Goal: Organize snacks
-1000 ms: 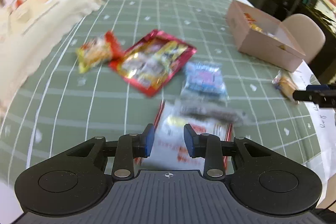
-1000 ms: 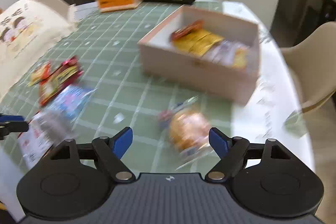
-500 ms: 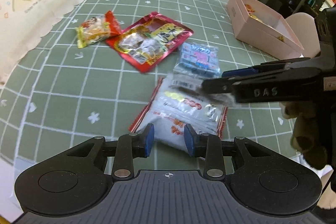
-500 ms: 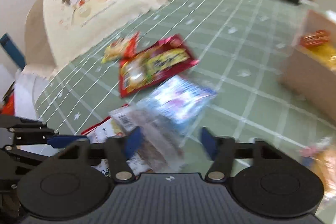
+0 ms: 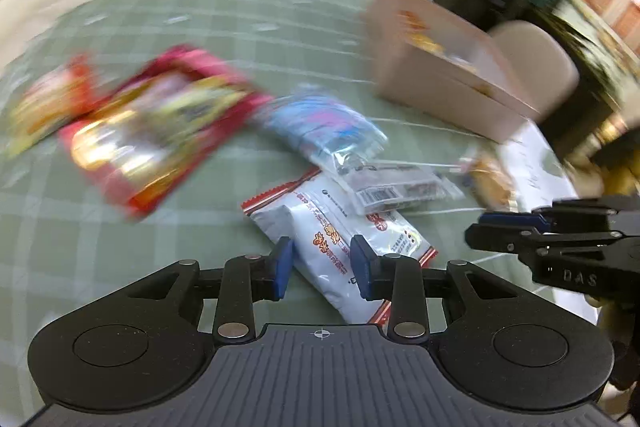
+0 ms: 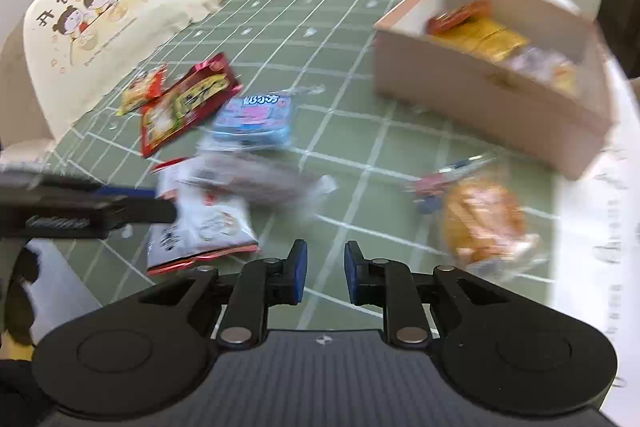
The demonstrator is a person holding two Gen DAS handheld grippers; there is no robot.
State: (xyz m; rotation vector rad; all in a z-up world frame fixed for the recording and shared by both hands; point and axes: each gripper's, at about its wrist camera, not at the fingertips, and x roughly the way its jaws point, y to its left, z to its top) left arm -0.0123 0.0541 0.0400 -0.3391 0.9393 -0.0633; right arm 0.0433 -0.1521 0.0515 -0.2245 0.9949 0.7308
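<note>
Since the white packet point(image 5: 340, 247) sits at 12 o'clock under my left gripper point(image 5: 322, 267), jaws barely parted and holding nothing, I might just shove it. My right gripper point(image 6: 325, 273) is pressed together, empty; pink box point(image 6: 492, 107) at 1 o'clock.

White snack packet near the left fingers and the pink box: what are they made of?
White snack packet: likely glossy plastic film; it shows shiny highlights, wrinkles and a zigzag-cut red edge. Pink box: probably matte cardboard; flat stiff walls, no glare, though blur hides detail.
</note>
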